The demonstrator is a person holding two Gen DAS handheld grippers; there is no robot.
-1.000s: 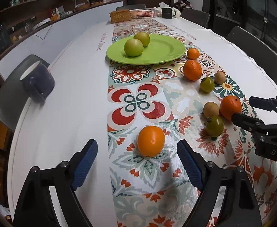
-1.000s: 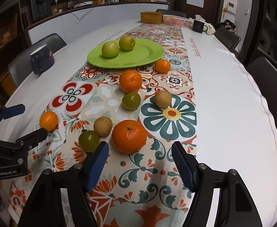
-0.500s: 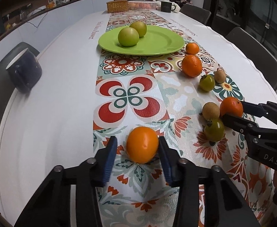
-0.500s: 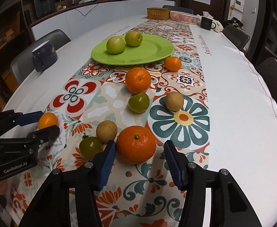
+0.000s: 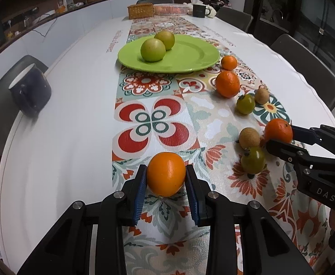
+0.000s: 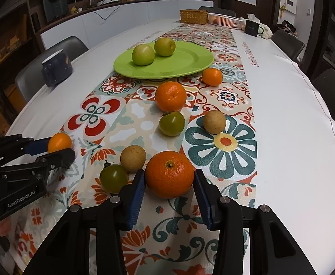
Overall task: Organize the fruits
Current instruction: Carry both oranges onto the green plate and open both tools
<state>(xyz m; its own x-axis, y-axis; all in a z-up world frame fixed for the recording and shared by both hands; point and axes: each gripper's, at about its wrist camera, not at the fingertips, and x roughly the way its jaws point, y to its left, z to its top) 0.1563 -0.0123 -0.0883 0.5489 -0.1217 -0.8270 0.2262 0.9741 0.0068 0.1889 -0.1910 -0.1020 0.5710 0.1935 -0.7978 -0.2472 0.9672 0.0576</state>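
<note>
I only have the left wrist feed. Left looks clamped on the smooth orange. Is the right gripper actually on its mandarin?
Observer: The right gripper jaws are closing around the big mandarin; both blue pads sit against its sides.
Operator: Anything crowding that grasp?
Observer: A green tomato lies just outside the right gripper's left finger, close to it; a tan round fruit sits behind that.
Operator: Far side of the mandarin clear?
Observer: Beyond the other finger only the patterned runner shows, no fruit.
</note>
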